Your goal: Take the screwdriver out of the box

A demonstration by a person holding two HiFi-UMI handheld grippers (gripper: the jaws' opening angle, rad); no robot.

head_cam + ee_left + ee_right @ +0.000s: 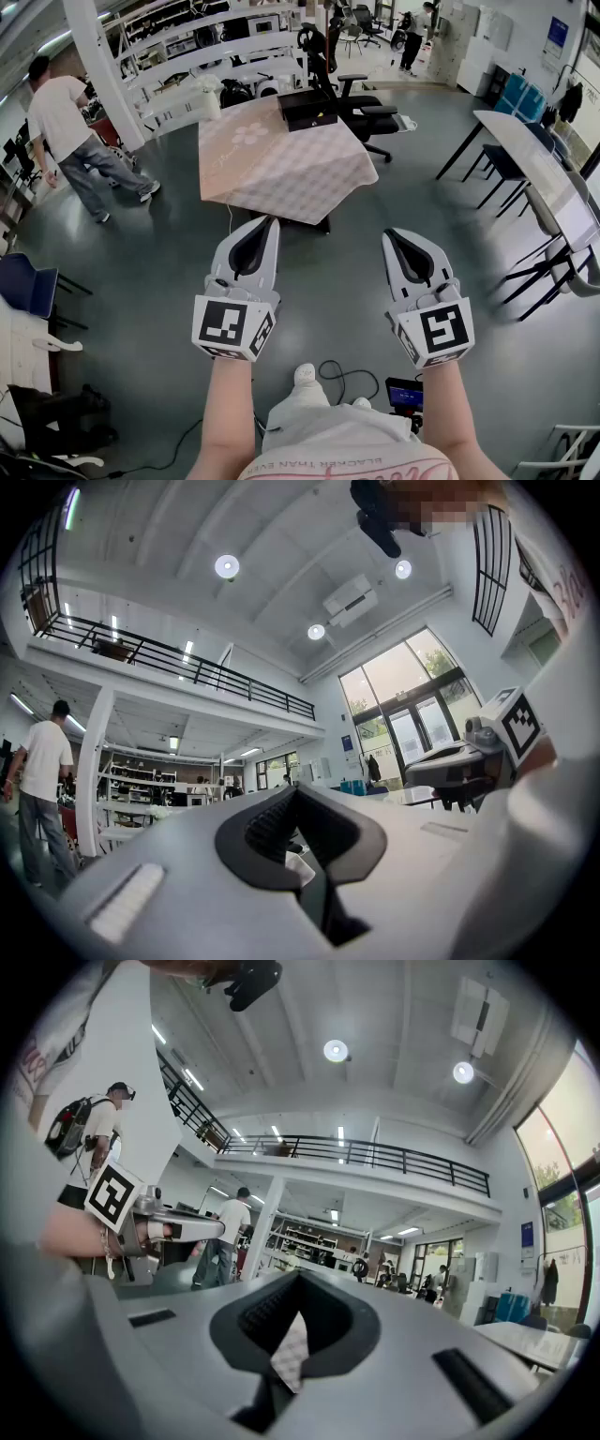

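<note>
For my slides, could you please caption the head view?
Left gripper and right gripper, jaws shut and empty, face a cloth-covered table bearing a black box.

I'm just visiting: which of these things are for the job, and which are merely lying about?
For the job: left gripper and right gripper, jaws shut, empty; black box on the cloth-covered table. What is inside the box doesn't show.

Lying about: office chair, long table at right, floor cable, person at left.

L gripper, R gripper side by side, held fwd, jaws together, empty
</note>
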